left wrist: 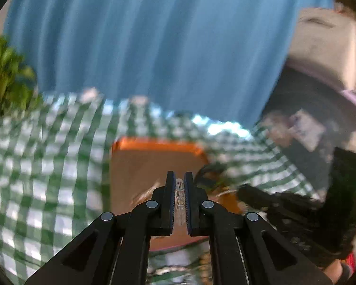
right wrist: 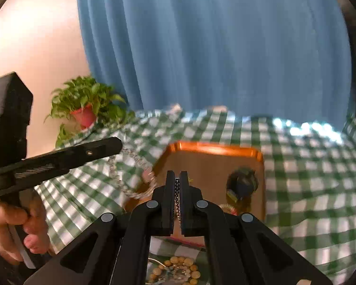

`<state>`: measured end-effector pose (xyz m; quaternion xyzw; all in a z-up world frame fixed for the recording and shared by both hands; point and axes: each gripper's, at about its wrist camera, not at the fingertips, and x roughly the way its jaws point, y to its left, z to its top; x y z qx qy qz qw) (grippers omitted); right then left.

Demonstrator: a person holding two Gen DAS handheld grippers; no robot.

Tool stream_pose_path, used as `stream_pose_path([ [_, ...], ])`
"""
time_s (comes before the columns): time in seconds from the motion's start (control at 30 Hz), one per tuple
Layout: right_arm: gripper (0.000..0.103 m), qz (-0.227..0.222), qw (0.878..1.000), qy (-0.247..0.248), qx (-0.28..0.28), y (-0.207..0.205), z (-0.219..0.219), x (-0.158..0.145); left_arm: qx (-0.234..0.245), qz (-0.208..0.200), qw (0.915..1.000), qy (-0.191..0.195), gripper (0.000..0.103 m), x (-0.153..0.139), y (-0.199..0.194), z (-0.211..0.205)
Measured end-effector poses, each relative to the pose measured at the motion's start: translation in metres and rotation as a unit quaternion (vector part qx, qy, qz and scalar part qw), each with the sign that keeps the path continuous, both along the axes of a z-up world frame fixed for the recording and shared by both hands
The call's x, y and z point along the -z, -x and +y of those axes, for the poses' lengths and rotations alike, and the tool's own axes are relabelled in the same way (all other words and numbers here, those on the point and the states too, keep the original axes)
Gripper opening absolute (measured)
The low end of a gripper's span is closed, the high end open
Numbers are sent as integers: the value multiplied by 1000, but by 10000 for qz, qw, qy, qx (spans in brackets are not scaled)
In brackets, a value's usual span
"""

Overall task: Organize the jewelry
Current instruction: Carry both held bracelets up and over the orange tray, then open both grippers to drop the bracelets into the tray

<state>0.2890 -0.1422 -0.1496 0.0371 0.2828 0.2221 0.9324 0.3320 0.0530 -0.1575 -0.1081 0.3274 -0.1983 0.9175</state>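
My left gripper (left wrist: 179, 180) is shut on a clear bead bracelet (left wrist: 179, 198); in the right wrist view that gripper (right wrist: 117, 146) holds the bracelet (right wrist: 130, 178) hanging over the left edge of the orange tray (right wrist: 216, 150). My right gripper (right wrist: 177, 180) is shut on a dark beaded chain (right wrist: 177, 197) above the tray. A dark beaded piece (right wrist: 243, 184) lies in the tray at the right. The tray (left wrist: 154, 147) also shows in the blurred left wrist view, with the right gripper (left wrist: 261, 196) beside it.
A green checked tablecloth (right wrist: 308, 178) covers the table. A potted plant (right wrist: 85, 109) stands at the back left. A blue curtain (right wrist: 213, 47) hangs behind. Amber and mixed beads (right wrist: 178, 268) lie below my right gripper.
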Motion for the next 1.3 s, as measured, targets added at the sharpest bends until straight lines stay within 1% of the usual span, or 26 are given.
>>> stream_pose_path([
  [0.07,2,147,9998,162,-33,-9,5,17,-16,240,9997,18,8,19,-14,2],
  [0.13,2,207,9994,264,-62,-15,8,23,-3,324,9995,-33,8,29,-26,3],
  [0.2,2,247,9993,271,-79,-22,11,25,36,311,9995,21,8,31,-34,3],
  [0.27,2,248,9991,311,-112,-29,14,27,26,278,9996,-7,8,33,-43,1],
  [0.33,2,284,9990,331,-88,-37,15,31,-85,305,9995,-35,8,38,-55,0],
  [0.37,2,322,9991,278,-77,-42,15,32,-222,359,9991,-70,8,44,-64,3],
  [0.43,2,379,9991,193,-71,-49,16,36,-350,521,9980,-88,8,55,-77,7],
  [0.5,2,479,9987,179,-34,-57,18,41,-472,658,9963,-287,8,68,-87,10],
  [0.57,2,593,9981,189,7,-63,20,48,-462,775,9938,-654,8,81,-90,4],
  [0.63,2,772,9968,195,59,-68,21,57,-434,774,9922,-873,8,86,-87,-3],
  [0.67,3,826,9963,205,90,-68,21,60,-399,744,9905,-1090,8,87,-84,-8],
  [0.73,8,936,9953,234,40,-68,23,65,-412,663,9879,-1338,11,87,-79,-14],
  [0.77,9,955,9950,280,23,-67,24,66,-434,640,9865,-1445,20,86,-77,-16],
  [0.8,11,938,9948,385,76,-65,26,65,-448,629,9859,-1484,44,85,-76,-17],
  [0.83,23,914,9949,421,108,-63,25,65,-498,576,9858,-1500,59,82,-72,-18],
  [0.87,31,861,9953,414,125,-61,24,63,-547,503,9858,-1508,80,79,-68,-18],
  [0.9,45,798,9961,360,141,-57,21,62,-542,405,9863,-1503,82,75,-64,-19],
  [0.93,49,766,9965,305,162,-55,19,60,-528,341,9866,-1504,82,71,-60,-21],
  [1.0,50,726,9967,273,229,-49,14,58,-513,198,9875,-1475,82,60,-49,-24],
  [1.13,64,693,9967,130,391,-30,2,54,-458,112,9901,-1318,82,43,-24,-27],
  [1.2,68,729,9965,119,380,-18,0,53,-380,116,9916,-1230,82,32,-4,-29],
  [1.3,70,720,9962,131,472,3,-2,46,-178,272,9958,-860,82,14,20,-28],
])
